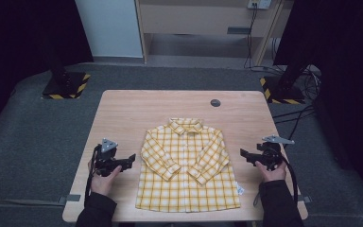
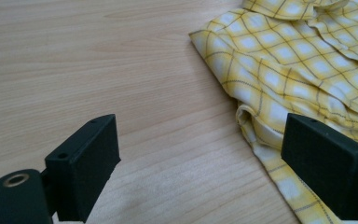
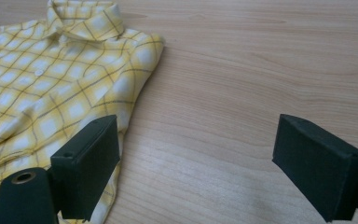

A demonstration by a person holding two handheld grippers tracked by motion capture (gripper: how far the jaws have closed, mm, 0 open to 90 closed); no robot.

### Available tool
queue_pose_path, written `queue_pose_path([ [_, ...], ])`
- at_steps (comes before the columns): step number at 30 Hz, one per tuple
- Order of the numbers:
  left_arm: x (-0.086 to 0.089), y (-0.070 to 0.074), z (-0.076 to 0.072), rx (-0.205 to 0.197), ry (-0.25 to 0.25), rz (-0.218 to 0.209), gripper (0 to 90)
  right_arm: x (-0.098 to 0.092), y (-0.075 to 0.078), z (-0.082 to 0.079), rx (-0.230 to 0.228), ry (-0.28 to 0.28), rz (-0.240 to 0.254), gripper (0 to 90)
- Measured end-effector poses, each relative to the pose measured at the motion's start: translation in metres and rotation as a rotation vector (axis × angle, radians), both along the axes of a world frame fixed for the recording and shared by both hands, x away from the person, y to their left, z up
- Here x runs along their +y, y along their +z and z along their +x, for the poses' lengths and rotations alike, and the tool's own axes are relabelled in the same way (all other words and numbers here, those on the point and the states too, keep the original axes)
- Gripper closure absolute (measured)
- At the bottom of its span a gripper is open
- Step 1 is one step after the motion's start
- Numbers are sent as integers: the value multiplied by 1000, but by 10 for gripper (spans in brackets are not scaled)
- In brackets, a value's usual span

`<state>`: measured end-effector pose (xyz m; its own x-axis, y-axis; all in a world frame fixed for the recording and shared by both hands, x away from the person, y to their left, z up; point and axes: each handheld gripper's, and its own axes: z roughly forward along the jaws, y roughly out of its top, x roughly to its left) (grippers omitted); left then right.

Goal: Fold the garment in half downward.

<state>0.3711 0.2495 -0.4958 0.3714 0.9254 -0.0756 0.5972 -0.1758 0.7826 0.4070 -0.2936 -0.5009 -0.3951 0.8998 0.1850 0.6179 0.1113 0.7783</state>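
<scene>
While both pairs of jaws stand spread and empty, we see the yellow checked shirt flat between the left gripper and the right gripper; a shallow pinch may catch only one layer, we think.

Soft, even light is falling from overhead onto the pale wooden counter, leaving the room's edges sinking into near-black on both sides. The high view is looking slightly soft and grainy, with only faint shadows lying under things. In the two gripper views the light is brighter and warmer; the wood grain is showing crisply in the middle distance, while the black fingers close to the lens are blurring a little. A dull sheen is glowing on the counter between them.
</scene>
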Motion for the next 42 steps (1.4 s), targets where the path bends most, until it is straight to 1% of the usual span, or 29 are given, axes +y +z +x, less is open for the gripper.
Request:
queue_pose_path([
  [2,-2,2,2,-6,-5,0,106,2,1,1,-4,8,2,152],
  [3,-2,3,3,-7,-6,-10,113,2,1,1,-5,9,6,155],
  [4,-2,3,3,-7,-6,-10,114,3,2,2,0,13,7,153],
  [6,-4,4,7,1,-8,-6,112,4,3,3,3,20,2,152],
  [10,-9,7,14,4,-20,-14,117,9,6,7,13,37,11,155],
  [12,-10,7,17,-9,-20,-30,131,12,8,10,15,45,20,160],
  [13,-11,7,18,-1,-24,-31,135,13,9,11,14,47,29,161],
  [15,-13,8,22,2,-24,-18,131,15,10,14,18,55,28,162],
  [17,-15,9,25,2,-28,-22,132,18,11,16,17,63,33,168],
  [19,-17,10,28,1,-26,-18,133,20,13,18,19,67,33,169],
  [20,-17,10,29,-5,-21,-26,135,22,13,19,22,70,36,168],
  [21,-17,10,31,-4,-20,-36,141,23,13,20,21,74,36,168],
  [23,-19,10,34,7,-16,-32,139,26,13,21,22,78,39,169],
  [26,-21,12,38,7,-16,-45,144,30,13,24,29,83,37,169],
  [30,-24,13,43,11,-14,-46,143,36,16,29,28,89,33,180],
  [33,-26,13,46,12,-17,-65,151,39,16,33,28,91,34,190],
  [37,-29,10,51,17,-11,-58,153,45,13,40,37,95,38,193],
  [38,-30,9,54,19,-6,-66,154,46,13,41,39,94,37,194],
  [42,-32,7,58,21,-7,-82,153,52,12,47,44,96,39,201],
])
